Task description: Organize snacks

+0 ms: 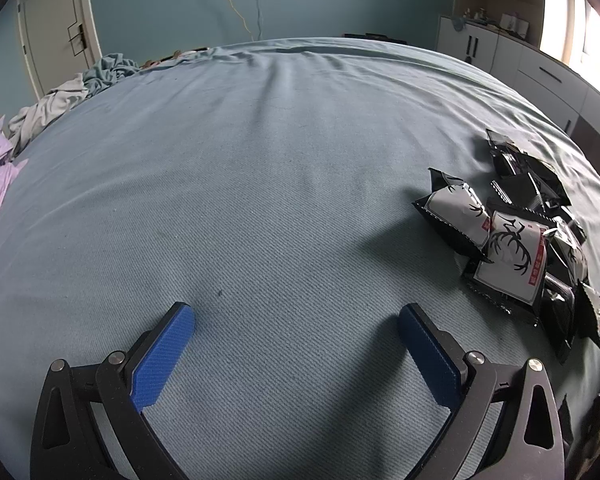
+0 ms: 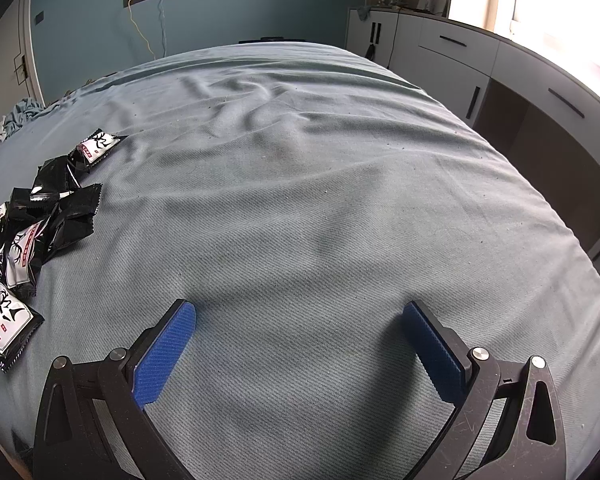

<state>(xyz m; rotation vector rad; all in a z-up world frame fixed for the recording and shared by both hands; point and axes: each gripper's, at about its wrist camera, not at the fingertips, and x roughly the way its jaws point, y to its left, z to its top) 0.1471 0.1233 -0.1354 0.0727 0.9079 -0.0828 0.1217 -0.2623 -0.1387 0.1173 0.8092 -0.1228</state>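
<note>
The left gripper [image 1: 296,316] hovered over bare bed sheet [image 1: 260,160], its jaws spread wide and empty. Between the two grippers, toward the bed's near edge, lay the snack packets [image 1: 516,236], jumbled and overlapping. They looked light, puffy and slick-foiled, best pinched by a crimped end seam. The right gripper [image 2: 300,316] was equally wide apart, holding nothing.

Bed sheet [image 1: 260,200]: pale blue-grey, fine diagonal rib. Snack packets [image 1: 512,256] at 3 o'clock in left view: black and white, black antler motif, red label strip. Fingers [image 2: 164,354]: blue ribbed pads on black frames. Wall [image 1: 172,4]: teal.
</note>
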